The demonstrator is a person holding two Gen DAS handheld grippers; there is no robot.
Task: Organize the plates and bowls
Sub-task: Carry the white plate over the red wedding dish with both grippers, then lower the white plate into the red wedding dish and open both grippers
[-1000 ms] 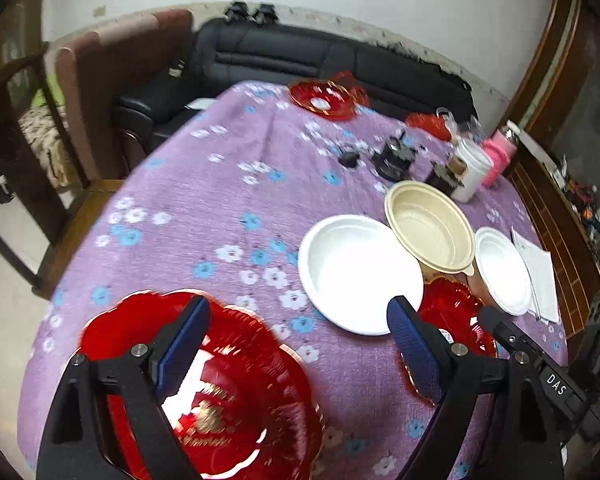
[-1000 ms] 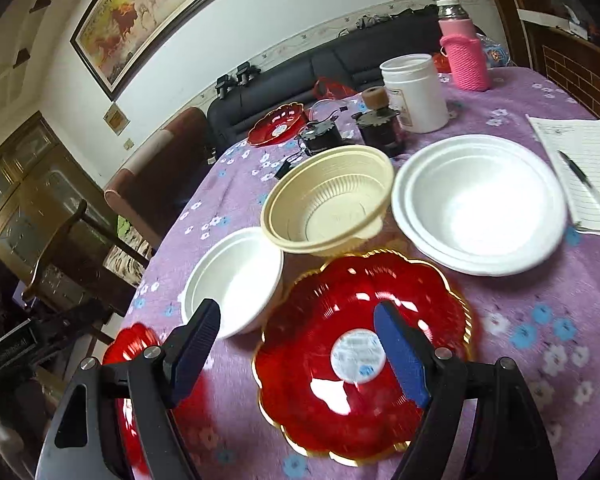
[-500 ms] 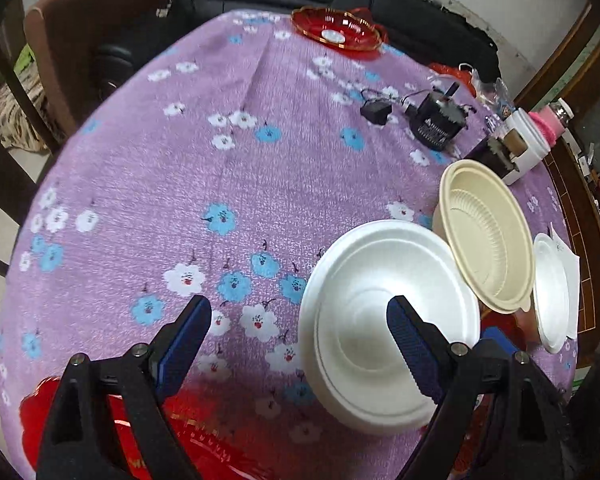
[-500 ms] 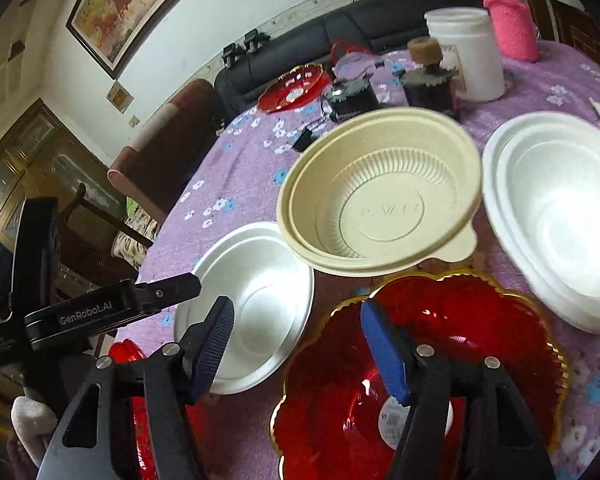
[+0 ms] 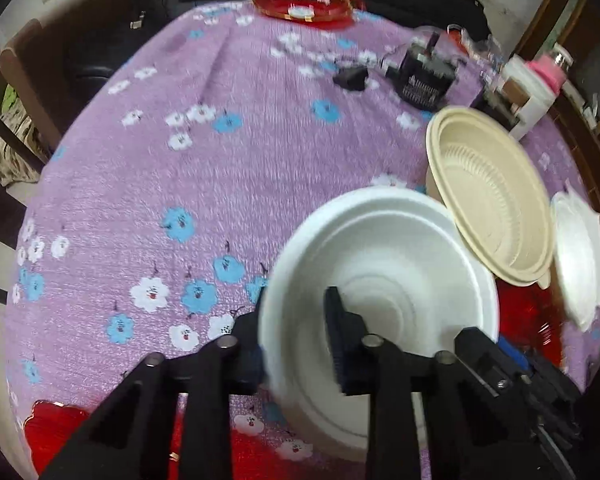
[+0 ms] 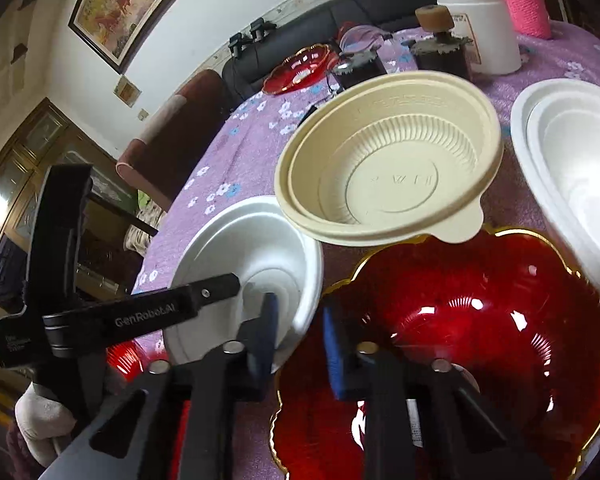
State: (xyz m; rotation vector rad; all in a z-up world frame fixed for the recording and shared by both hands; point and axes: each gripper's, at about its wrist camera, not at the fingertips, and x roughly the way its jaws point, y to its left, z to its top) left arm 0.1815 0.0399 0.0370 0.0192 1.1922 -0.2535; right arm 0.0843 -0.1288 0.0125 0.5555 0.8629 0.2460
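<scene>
My left gripper (image 5: 296, 340) is shut on the near rim of a white foam bowl (image 5: 388, 280), one finger outside the rim and one inside. The same bowl (image 6: 256, 264) shows in the right wrist view. My right gripper (image 6: 300, 344) has narrowed its jaws around the near-left rim of a large red scalloped plate (image 6: 480, 340); contact is unclear. A beige plastic bowl (image 6: 388, 176) sits tilted between them, resting on the red plate's far edge. Another white foam bowl (image 6: 572, 184) lies at the right. A second red plate (image 5: 60, 436) lies at the near left.
A third red plate (image 5: 304, 4) sits at the table's far edge. A black charger and cables (image 5: 420, 76), a white jar (image 6: 480, 24) and a pink bottle (image 6: 524, 0) stand at the back right. A chair (image 5: 72, 52) and black sofa stand beyond the purple flowered tablecloth (image 5: 180, 160).
My left gripper moved forward off the near red plate and closed on the white bowl's rim. My right gripper moved forward and left and narrowed its jaws at the big red plate's rim.
</scene>
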